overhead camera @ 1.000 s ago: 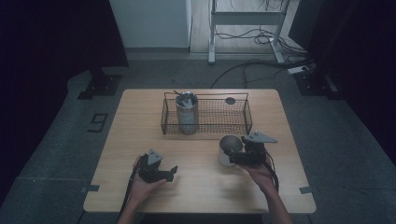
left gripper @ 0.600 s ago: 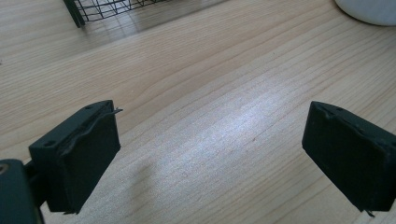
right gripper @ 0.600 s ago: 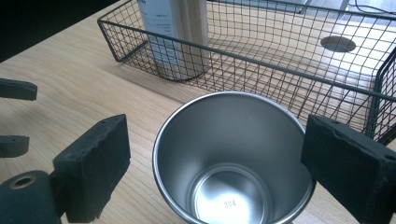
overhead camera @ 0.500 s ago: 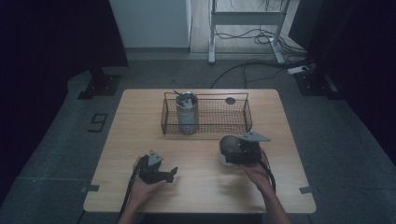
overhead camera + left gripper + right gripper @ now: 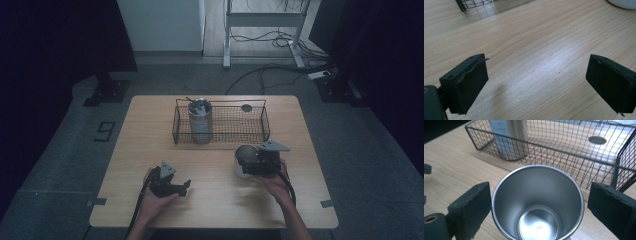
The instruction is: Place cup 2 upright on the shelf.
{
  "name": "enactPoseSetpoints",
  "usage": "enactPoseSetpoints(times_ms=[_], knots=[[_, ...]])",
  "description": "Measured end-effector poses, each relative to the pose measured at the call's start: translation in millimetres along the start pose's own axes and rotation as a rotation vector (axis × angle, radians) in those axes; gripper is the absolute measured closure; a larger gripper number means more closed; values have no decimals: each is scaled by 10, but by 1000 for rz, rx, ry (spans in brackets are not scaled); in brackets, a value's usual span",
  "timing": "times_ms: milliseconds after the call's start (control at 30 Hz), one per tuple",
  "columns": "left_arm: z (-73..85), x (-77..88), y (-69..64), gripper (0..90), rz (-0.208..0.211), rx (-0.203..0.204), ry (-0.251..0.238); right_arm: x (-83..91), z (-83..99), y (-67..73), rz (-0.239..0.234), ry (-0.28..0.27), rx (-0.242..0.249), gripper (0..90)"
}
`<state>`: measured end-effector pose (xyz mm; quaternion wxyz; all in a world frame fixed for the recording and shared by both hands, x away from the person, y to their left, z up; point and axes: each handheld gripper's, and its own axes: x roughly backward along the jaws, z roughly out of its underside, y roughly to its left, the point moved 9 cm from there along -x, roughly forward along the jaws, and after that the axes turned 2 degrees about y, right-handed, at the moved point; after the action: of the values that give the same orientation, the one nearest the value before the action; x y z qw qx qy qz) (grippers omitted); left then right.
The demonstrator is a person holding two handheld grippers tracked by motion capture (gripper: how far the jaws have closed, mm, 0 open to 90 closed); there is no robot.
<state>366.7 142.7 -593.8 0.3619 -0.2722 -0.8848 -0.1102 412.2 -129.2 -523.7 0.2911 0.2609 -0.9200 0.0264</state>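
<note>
From my remote seat, the high view shows a pale wood table (image 5: 150, 130) at frame center on a grey speckled floor (image 5: 60, 165), a white wall panel (image 5: 160, 22) at the top, dark drapes at both upper corners, and a metal stand (image 5: 265, 22) with loose cables at upper right. A wire basket (image 5: 252, 136) sits at the table's far middle, holding a steel can (image 5: 200, 122) upright at its left end; a dark round hole (image 5: 246, 107) marks the tabletop beyond it. Right of center, my right gripper (image 5: 248, 162) straddles a steel cup (image 5: 243, 154) standing upright on the wood just in front of the basket. In the right gripper view the cup (image 5: 537, 202) fills the lower middle, mouth up. The jaws have just been opening: the left pad sits right at the rim, whether touching I cannot tell, and the right stands clear of it. At lower left, my left gripper (image 5: 186, 186) rests low over bare wood, jaws wide apart with nothing between them, as the left gripper view confirms, grain (image 5: 536, 50) gleaming under the light.
</note>
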Motion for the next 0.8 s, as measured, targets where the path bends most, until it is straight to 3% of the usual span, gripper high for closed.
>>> enactPoseSetpoints(times_ms=[67,433,800], knots=[[7,-6,4,40,0,1,3,-22,10,8,-10,7,-2,30],[26,-36,-10,41,-2,-5,14,-144,116,32,30,76,52,48],[31,-34,-22,41,2,-9,16,-149,136,28,16,66,76,53]])
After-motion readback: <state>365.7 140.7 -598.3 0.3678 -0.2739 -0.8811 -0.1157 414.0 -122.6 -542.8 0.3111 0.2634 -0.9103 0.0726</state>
